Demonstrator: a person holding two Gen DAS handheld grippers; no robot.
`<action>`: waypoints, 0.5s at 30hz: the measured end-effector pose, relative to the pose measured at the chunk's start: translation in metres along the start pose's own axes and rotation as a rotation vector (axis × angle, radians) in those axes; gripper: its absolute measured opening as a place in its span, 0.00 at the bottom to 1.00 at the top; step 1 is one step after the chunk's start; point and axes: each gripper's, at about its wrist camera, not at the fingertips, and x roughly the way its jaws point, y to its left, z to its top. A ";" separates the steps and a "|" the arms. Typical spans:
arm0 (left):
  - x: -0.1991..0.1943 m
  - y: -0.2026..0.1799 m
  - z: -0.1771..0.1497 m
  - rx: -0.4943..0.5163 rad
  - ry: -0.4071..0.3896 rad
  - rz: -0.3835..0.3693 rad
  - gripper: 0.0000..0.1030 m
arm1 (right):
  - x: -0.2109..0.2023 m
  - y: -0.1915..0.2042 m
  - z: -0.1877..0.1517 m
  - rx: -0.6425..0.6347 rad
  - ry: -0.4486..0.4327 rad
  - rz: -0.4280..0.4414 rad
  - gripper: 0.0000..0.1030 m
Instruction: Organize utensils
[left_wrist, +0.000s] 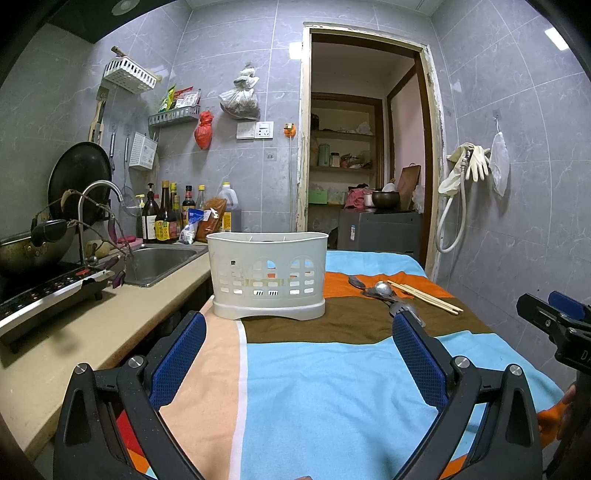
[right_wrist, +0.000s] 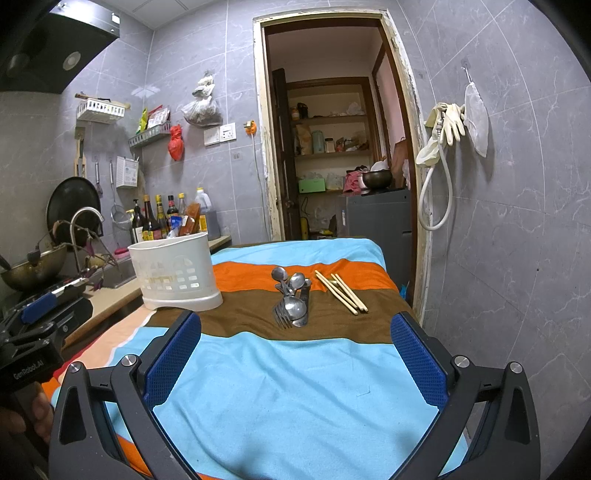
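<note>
- The kitchen counter with its sink runs along the far left, just beside the left edge of the bench.
- The left gripper hovers over the near part of the striped cloth, its fingers spread wide and holding nothing.
- The white utensil basket stands upright at the far left of the bench, close to its left edge.
- A pile of spoons and forks lies on the brown stripe, right of the basket and well apart from it.
- The chopsticks lie just right of the pile, near the right edge.
- The right gripper hangs over bare blue cloth, fingers wide apart and empty.
- The tiled wall closes the right side.
</note>
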 end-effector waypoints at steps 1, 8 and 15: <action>0.001 0.000 0.000 0.000 0.000 0.000 0.96 | 0.000 0.000 0.000 0.000 0.000 0.000 1.00; 0.001 -0.001 0.000 0.001 0.000 0.001 0.96 | 0.000 0.000 0.000 -0.001 0.000 -0.001 1.00; 0.001 0.001 0.001 0.003 0.000 0.002 0.96 | 0.000 0.000 0.001 0.000 0.000 0.000 1.00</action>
